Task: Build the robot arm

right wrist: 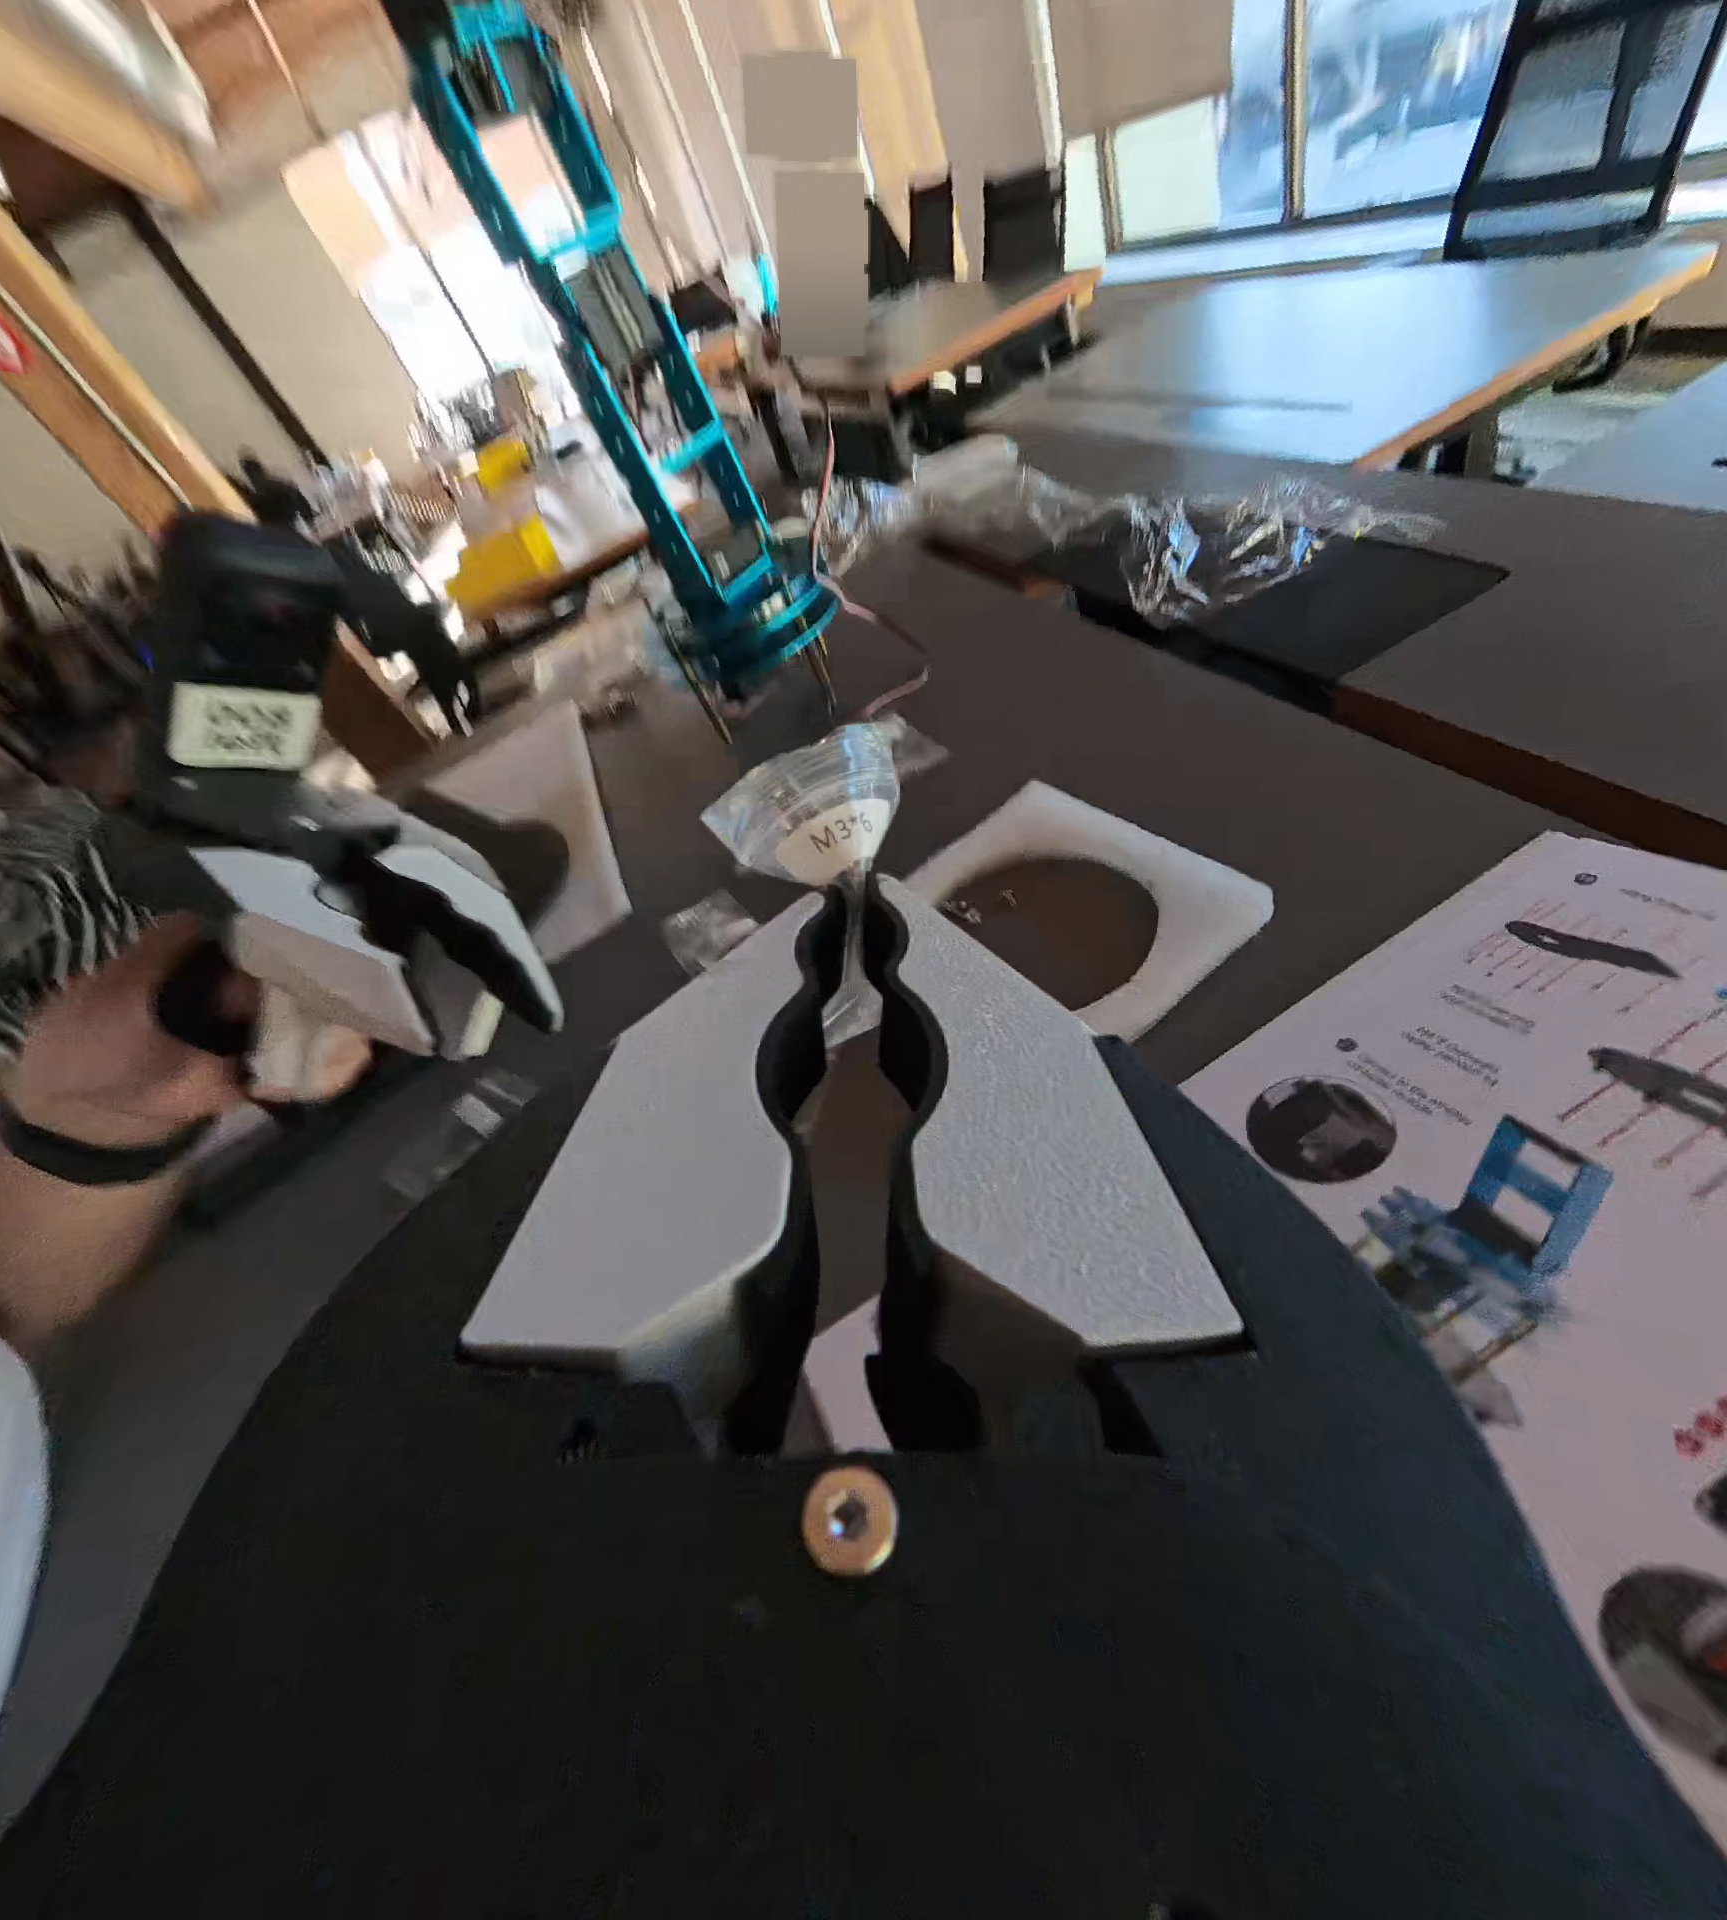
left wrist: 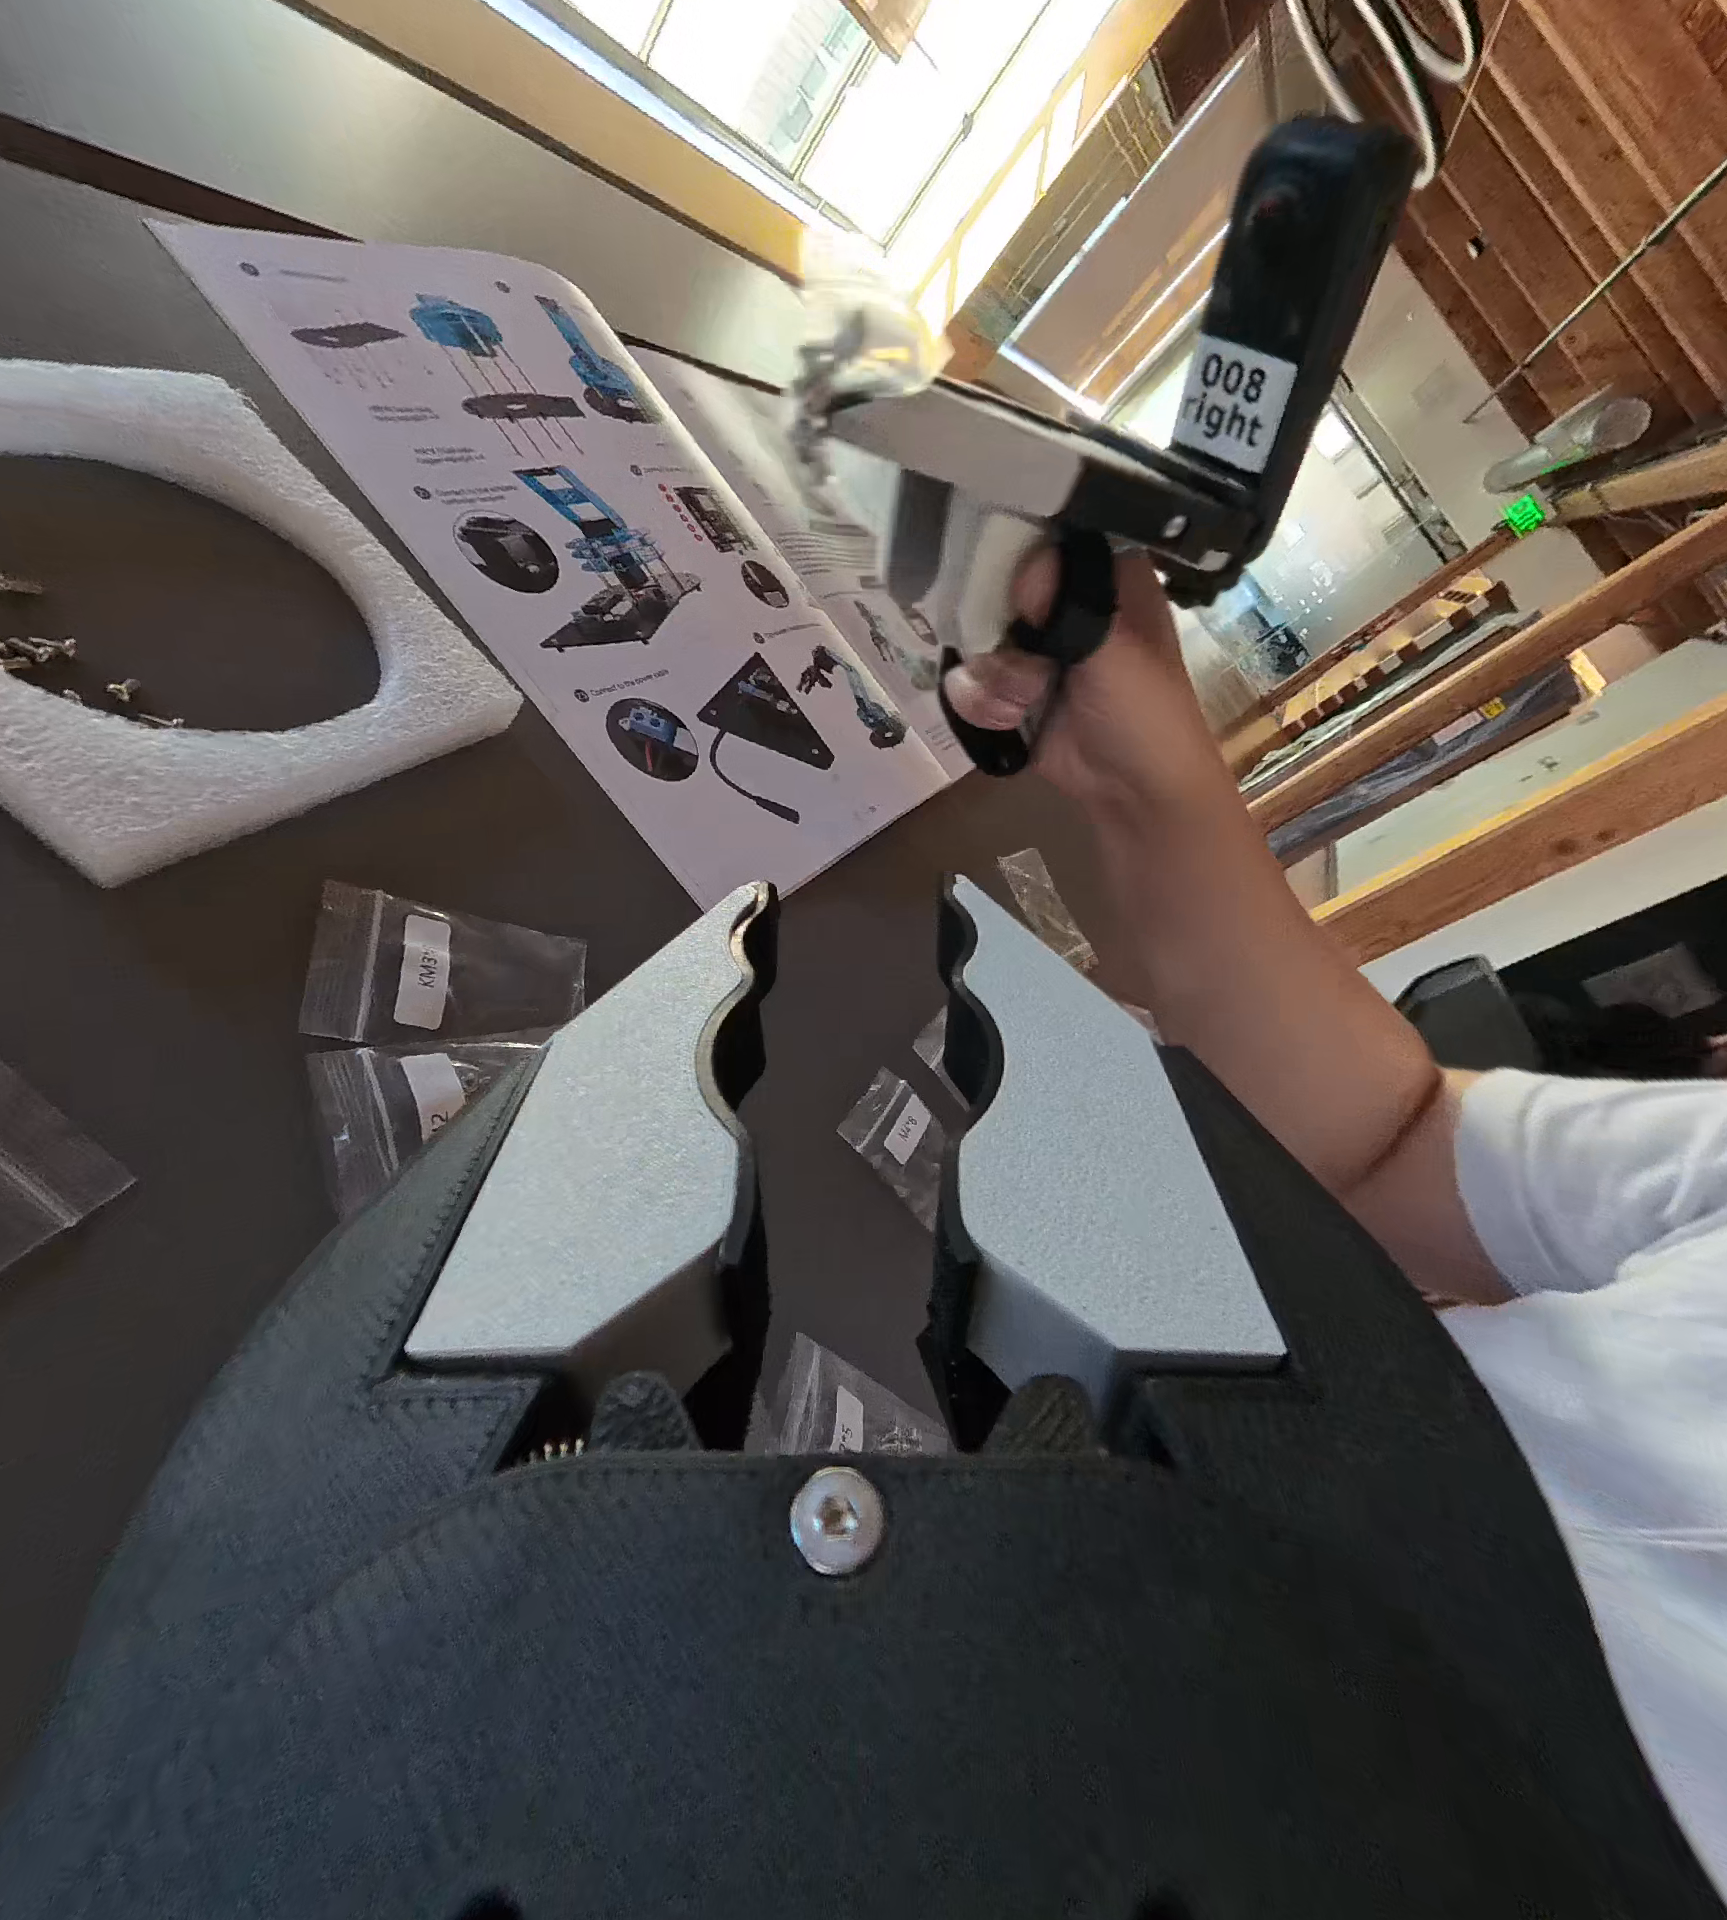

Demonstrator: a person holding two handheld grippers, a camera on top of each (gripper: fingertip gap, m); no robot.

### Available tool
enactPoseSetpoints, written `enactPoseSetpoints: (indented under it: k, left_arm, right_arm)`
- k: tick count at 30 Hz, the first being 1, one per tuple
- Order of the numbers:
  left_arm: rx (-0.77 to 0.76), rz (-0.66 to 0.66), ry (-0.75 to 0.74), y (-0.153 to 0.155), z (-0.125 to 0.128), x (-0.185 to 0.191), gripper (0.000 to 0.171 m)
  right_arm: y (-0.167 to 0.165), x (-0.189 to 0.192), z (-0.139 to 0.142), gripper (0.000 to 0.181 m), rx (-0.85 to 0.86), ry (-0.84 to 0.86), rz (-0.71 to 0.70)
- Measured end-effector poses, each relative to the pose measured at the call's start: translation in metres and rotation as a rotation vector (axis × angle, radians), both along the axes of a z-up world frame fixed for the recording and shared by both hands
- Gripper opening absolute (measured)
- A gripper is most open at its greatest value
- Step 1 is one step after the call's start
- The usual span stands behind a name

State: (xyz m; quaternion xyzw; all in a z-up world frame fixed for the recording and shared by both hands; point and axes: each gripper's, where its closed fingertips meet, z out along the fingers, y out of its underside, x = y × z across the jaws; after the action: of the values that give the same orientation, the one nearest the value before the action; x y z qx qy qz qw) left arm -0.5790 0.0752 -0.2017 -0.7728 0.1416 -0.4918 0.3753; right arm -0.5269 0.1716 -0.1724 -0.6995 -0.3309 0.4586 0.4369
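The right tool (right wrist: 851, 883) pinches a small clear bag (right wrist: 817, 805) at its tips, lifted above the dark worktop (right wrist: 1202, 748) near a white foam ring (right wrist: 1191, 883). The left tool (left wrist: 857, 909) gapes, empty, over more bags (left wrist: 438, 961) beside a manual (left wrist: 568, 540).

left wrist view: looks steeply down along its fingers, close over the dark table (left wrist: 215, 831); tilted
right wrist view: higher, faces across the table toward the room
shared by the 2 views: open manual (left wrist: 568, 540) (right wrist: 1565, 1195); white foam frame (left wrist: 163, 769) (right wrist: 1212, 914)
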Motion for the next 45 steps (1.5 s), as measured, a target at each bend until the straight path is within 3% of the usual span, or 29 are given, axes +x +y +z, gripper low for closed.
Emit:
enactPoseSetpoints:
  k: [6, 14, 18, 28, 40, 44, 45]
  left_arm:
    - [0.053, -0.021, 0.038, -0.006, 0.005, 0.01, 0.029]
    - [0.062, -0.069, -0.005, -0.016, 0.018, 0.027, 0.028]
    - [0.05, -0.106, 0.053, -0.021, 0.022, 0.047, 0.029]
    - [0.092, -0.122, 0.092, -0.018, 0.055, 0.141, 0.03]
    - [0.154, -0.051, 0.069, -0.032, 0.081, 0.256, 0.024]
    - [0.188, 0.002, 0.006, -0.035, 0.094, 0.277, 0.016]
    - [0.206, 0.01, 0.003, -0.037, 0.097, 0.282, 0.005]
  right_arm:
    - [-0.028, 0.054, 0.023, 0.002, -0.014, 0.187, -0.106]
    - [-0.06, 0.09, 0.016, 0.002, -0.014, 0.191, -0.197]
    - [-0.076, 0.104, 0.003, 0.002, -0.044, 0.195, -0.258]
    - [-0.117, 0.165, -0.01, 0.001, -0.015, 0.13, -0.343]
    - [-0.145, 0.281, 0.001, 0.001, 0.075, 0.047, -0.394]
    - [-0.139, 0.316, 0.013, 0.001, 0.15, 0.036, -0.434]
    - [-0.138, 0.322, 0.016, 0.001, 0.175, 0.032, -0.441]
